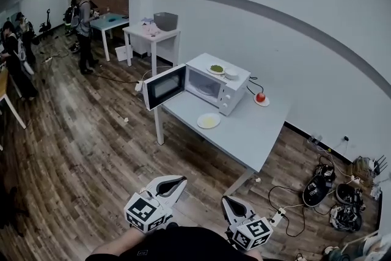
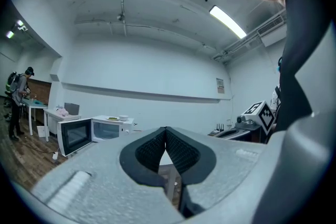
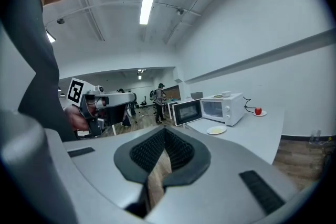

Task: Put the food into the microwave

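A white microwave (image 1: pixel 215 88) stands on a grey table (image 1: pixel 250 131) with its door (image 1: pixel 164 87) swung open to the left. In front of it lies a white plate of yellow food (image 1: pixel 208 121). On top of the microwave sit a plate of green food (image 1: pixel 216 69) and a small white bowl (image 1: pixel 231 74). A red apple on a saucer (image 1: pixel 261 98) lies to its right. My left gripper (image 1: pixel 173 186) and right gripper (image 1: pixel 228 203) are low in the head view, well short of the table, both shut and empty. The microwave (image 3: pixel 227 106) and plate (image 3: pixel 216 130) show in the right gripper view.
Cables, a power strip (image 1: pixel 278 216) and bags (image 1: pixel 342 198) lie on the wood floor right of the table. More tables (image 1: pixel 153 36) and people (image 1: pixel 85 24) stand at the far left. Open floor lies between me and the grey table.
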Motion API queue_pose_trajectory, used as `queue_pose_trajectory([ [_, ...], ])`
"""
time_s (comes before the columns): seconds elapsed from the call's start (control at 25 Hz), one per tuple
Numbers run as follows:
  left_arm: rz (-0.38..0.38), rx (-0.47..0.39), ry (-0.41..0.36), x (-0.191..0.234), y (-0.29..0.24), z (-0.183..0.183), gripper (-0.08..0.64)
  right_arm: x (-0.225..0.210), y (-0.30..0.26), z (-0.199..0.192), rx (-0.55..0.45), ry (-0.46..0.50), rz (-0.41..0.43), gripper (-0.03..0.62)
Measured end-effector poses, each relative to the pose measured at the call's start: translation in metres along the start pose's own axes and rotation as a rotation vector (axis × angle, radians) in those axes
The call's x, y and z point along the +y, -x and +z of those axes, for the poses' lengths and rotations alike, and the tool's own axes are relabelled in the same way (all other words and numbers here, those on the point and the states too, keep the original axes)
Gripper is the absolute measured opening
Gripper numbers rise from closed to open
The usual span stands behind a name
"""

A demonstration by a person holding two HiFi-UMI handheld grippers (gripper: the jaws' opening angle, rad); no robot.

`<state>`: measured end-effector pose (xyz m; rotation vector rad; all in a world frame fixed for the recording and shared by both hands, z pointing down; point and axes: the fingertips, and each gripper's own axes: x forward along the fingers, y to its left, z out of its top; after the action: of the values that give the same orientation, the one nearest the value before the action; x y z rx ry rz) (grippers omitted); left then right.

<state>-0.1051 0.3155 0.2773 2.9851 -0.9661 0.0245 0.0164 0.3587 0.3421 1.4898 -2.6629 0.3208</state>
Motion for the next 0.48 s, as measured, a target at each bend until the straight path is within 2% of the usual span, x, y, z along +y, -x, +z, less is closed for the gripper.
queue_pose_trajectory([
  [0.28, 0.014, 0.009, 0.020, 0.065, 0.011, -0.010, 0.008, 0.019, -0.077, 0.010, 0.020, 0.009, 0.039, 0.014],
  [0.48, 0.022, 0.027, 0.032, 0.102, 0.014, -0.022, 0.008, 0.009, -0.102, 0.017, 0.031, 0.021, -0.004, 0.015],
])
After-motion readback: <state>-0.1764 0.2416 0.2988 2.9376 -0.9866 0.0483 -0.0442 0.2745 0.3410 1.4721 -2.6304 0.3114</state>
